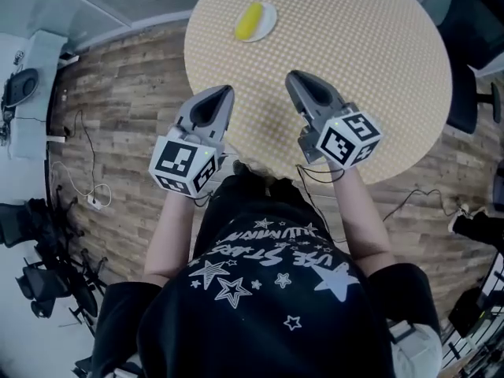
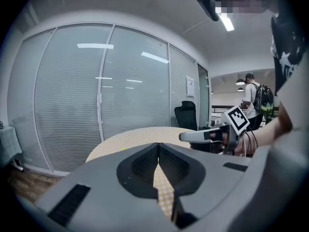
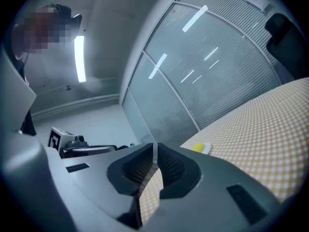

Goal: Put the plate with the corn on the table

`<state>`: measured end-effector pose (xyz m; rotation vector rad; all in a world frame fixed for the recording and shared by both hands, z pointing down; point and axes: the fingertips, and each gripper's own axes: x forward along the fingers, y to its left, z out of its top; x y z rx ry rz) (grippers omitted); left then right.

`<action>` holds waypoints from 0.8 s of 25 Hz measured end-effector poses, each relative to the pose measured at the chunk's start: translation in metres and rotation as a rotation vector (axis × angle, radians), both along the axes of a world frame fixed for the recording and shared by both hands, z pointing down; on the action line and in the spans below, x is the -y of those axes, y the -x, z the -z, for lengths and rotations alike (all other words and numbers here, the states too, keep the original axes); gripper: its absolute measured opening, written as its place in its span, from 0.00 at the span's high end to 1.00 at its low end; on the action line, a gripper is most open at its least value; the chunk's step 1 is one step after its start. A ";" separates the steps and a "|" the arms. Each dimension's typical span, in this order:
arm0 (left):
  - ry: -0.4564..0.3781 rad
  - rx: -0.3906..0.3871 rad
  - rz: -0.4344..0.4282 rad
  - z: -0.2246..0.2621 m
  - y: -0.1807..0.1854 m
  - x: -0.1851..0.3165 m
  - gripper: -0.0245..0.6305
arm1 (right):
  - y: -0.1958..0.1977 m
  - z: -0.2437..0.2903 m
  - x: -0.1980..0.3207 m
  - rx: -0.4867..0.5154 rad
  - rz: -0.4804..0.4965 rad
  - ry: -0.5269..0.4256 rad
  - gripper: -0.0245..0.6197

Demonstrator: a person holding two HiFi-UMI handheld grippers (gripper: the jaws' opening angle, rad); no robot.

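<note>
A small white plate (image 1: 256,21) with a yellow corn cob (image 1: 249,20) on it rests on the far side of the round table (image 1: 378,61), which has a yellow checked cloth. My left gripper (image 1: 227,92) hangs over the table's near left edge, shut and empty. To its right, my right gripper (image 1: 293,77) is also shut with nothing in it. Both point toward the plate from well short of it. In the right gripper view the plate (image 3: 202,148) lies just beyond the closed jaws of the right gripper (image 3: 154,147). The left gripper (image 2: 158,145) shows its jaws pressed together.
A black office chair (image 1: 475,50) stands at the table's right. Cables and a power strip (image 1: 93,201) lie on the wooden floor at left. Frosted glass walls (image 2: 96,95) stand behind the table. A person with a backpack (image 2: 256,98) stands far off.
</note>
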<state>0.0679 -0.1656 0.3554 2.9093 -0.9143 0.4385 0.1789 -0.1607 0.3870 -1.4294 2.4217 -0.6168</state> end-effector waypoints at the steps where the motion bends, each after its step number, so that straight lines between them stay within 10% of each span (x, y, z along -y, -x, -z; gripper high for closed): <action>1: -0.001 0.011 -0.010 -0.003 0.000 -0.005 0.95 | 0.005 -0.003 -0.004 -0.029 0.000 -0.001 0.90; 20: -0.031 -0.045 -0.037 -0.001 0.089 -0.112 0.95 | 0.079 0.012 -0.117 -0.159 -0.116 -0.045 0.90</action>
